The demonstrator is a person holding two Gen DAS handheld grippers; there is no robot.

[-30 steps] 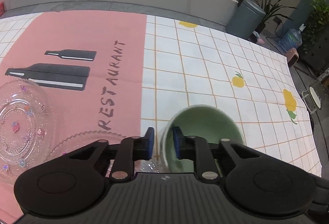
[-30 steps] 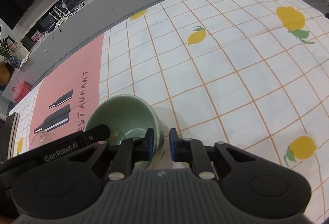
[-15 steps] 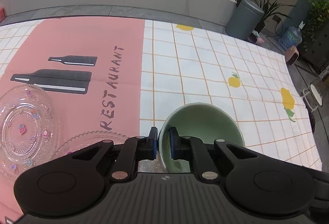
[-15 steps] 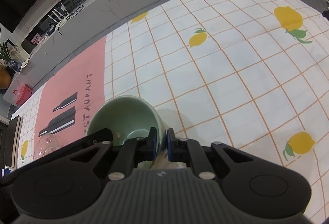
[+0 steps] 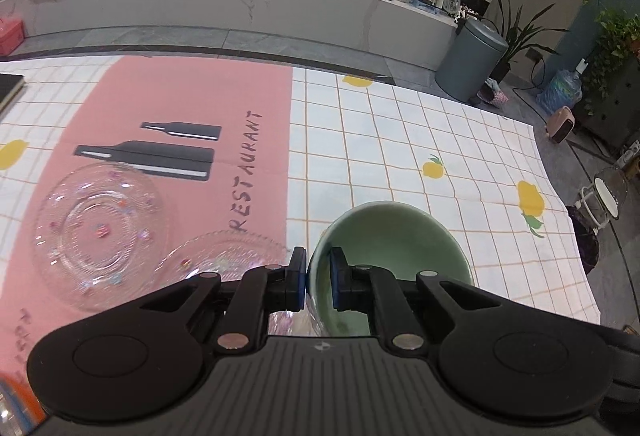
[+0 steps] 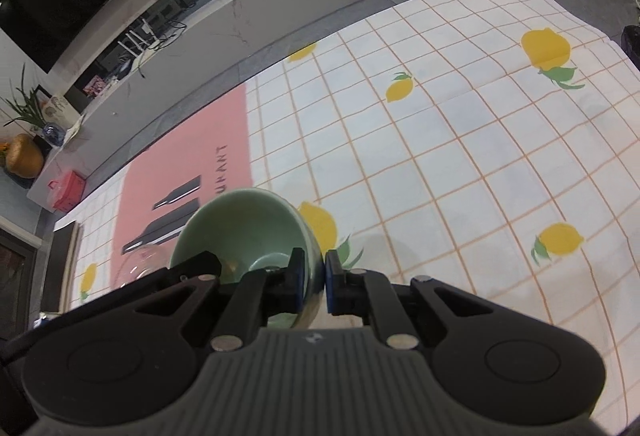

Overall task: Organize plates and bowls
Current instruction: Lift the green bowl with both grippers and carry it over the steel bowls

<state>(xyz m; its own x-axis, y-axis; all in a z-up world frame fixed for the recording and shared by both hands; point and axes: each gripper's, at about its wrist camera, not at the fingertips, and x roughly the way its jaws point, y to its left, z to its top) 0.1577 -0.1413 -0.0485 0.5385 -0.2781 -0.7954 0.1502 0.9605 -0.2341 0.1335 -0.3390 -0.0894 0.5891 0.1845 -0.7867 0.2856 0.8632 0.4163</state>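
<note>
A pale green bowl [image 5: 394,236] is held at its rim by both grippers and sits above the tablecloth. My left gripper [image 5: 318,274] is shut on its left rim. My right gripper [image 6: 314,278] is shut on the right rim of the same green bowl [image 6: 244,228]. A clear glass plate [image 5: 100,232] with small coloured dots lies on the pink panel at the left. A second clear glass dish [image 5: 224,256] lies just left of the left gripper, partly hidden by it. Part of a glass dish [image 6: 140,264] shows in the right wrist view.
The table carries a checked cloth with lemon prints [image 6: 440,140] and a pink RESTAURANT panel [image 5: 192,108]. A dark book edge [image 5: 10,88] lies at the far left. A grey bin [image 5: 470,60] and a low counter stand beyond the table.
Both grippers closed onto the bowl's rim and lifted the bowl off the cloth; the table now looks farther away in both views.
</note>
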